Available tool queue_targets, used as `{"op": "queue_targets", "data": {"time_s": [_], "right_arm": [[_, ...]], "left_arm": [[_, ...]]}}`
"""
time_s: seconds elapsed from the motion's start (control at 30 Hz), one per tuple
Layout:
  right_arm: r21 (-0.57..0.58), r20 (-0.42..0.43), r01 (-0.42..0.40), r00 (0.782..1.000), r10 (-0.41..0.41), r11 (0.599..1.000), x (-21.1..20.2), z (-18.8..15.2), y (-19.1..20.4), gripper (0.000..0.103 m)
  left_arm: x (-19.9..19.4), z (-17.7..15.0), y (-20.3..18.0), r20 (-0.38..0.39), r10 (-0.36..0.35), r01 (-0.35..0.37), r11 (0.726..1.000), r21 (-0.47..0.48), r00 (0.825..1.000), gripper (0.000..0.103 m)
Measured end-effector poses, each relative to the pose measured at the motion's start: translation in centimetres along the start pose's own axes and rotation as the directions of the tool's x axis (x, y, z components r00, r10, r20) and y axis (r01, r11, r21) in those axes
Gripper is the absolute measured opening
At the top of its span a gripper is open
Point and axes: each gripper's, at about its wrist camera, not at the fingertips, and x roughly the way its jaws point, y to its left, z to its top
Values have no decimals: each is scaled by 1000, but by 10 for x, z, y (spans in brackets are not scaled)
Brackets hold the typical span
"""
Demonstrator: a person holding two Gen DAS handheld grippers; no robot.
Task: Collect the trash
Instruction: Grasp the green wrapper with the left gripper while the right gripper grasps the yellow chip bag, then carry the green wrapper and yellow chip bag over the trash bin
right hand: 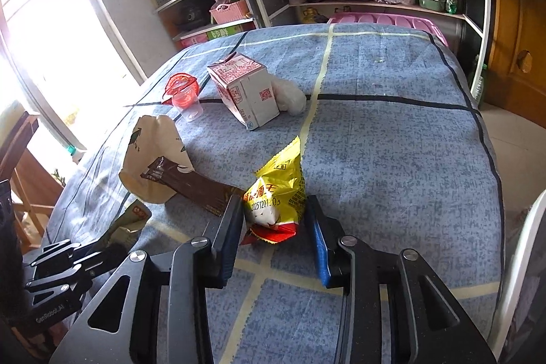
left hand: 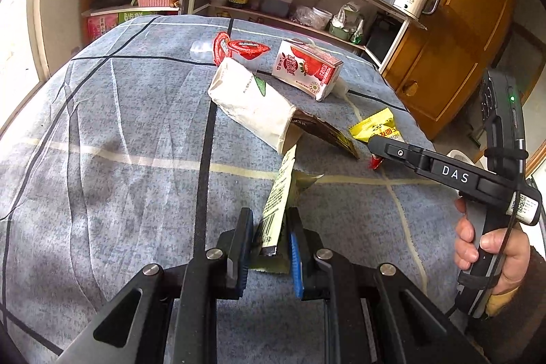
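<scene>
two grippers: left (left hand: 269, 227) jaws clamped on green wrapper (left hand: 278, 193), right (right hand: 273, 210) jaws apart round yellow packet (right hand: 278, 193)

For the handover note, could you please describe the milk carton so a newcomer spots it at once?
On the blue checked cloth, look to the far side, behind the paper bag. The milk carton lies there beside a clear cup, the only boxy item, white with red print.

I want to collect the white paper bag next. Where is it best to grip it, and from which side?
Probably the open mouth of the white paper bag: it lies flat on the blue cloth, and only there is a thin edge to pinch. Come from the near side, beside the brown wrapper sticking out.
</scene>
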Motion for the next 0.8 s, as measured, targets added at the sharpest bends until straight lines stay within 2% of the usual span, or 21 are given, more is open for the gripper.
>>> {"op": "queue_targets", "data": {"time_s": [0.17,0.43,0.8], "right_arm": [[19,25,1,1000,-2,1000,-13,-4,-5,30],[39,58,3,998,-6,999,-31,-13,-8,29],[77,108,0,994,-9,997,-64,-31,-18,29]], "left_arm": [[-5,0,-7,10,-3,3,1000,7,1000,20],[-12,-1,-25,22,-14,13,1000,25,1000,20],[-18,1,-64,28,-68,66,994,87,997,20]]}}
